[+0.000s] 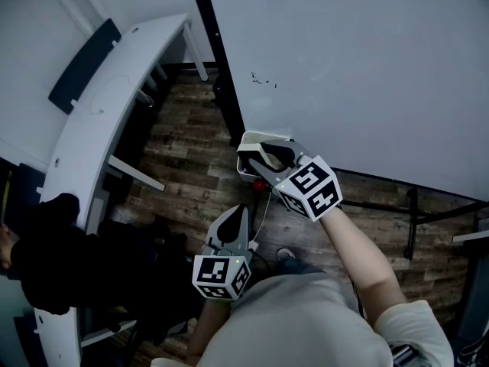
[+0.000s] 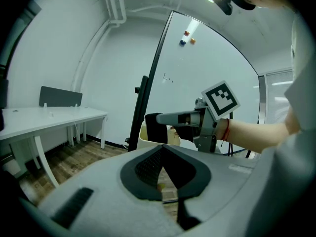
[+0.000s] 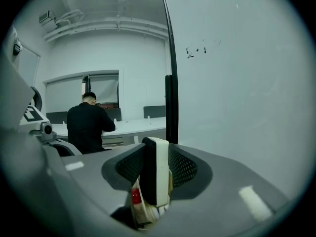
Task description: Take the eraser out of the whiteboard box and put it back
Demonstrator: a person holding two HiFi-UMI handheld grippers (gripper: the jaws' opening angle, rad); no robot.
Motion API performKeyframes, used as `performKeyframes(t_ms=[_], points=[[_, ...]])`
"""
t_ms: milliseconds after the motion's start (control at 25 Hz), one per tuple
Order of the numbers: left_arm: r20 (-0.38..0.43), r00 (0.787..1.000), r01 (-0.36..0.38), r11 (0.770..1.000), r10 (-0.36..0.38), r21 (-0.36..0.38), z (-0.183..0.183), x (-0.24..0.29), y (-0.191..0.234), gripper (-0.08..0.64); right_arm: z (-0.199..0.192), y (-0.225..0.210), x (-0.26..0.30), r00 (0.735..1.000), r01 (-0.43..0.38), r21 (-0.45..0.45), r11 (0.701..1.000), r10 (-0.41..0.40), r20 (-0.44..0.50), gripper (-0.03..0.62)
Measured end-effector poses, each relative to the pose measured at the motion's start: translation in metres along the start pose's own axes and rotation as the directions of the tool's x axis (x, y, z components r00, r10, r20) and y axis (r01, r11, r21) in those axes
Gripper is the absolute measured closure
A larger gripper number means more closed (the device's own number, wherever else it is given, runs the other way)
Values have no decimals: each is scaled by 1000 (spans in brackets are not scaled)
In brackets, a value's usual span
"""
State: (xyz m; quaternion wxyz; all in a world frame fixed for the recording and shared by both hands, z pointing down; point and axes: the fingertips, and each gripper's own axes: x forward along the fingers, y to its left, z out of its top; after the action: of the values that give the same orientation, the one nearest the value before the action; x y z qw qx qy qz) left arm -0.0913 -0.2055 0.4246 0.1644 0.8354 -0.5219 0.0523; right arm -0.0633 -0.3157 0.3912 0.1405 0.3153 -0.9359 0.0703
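The eraser [image 3: 155,169], white-backed with a black felt face, stands on edge between the pads of my right gripper [image 3: 156,177], which is shut on it. From the head view, that gripper [image 1: 267,156] reaches into the cream whiteboard box [image 1: 246,168] at the board's lower left corner, where the eraser [image 1: 278,156] shows dark. A red-capped marker [image 3: 136,196] lies in the box below. In the left gripper view the right gripper [image 2: 160,122] holds the black eraser [image 2: 154,128] over the box [image 2: 144,138]. My left gripper [image 1: 235,214] [image 2: 164,150] hangs back below, shut and empty.
The whiteboard [image 1: 367,60] on its black post [image 1: 218,60] fills the upper right, with small magnets [image 2: 186,37] high on it. A long white desk [image 1: 99,105] runs along the left, where a person in black [image 3: 89,125] sits. Wooden floor [image 1: 183,159] lies between.
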Motion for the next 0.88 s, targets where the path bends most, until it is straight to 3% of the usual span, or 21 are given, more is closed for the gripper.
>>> performKeyframes(t_ms=[880], points=[[23, 999, 30, 999, -30, 14, 2, -15, -15, 555, 28, 6, -36, 992, 81, -25, 996, -78, 96, 440]])
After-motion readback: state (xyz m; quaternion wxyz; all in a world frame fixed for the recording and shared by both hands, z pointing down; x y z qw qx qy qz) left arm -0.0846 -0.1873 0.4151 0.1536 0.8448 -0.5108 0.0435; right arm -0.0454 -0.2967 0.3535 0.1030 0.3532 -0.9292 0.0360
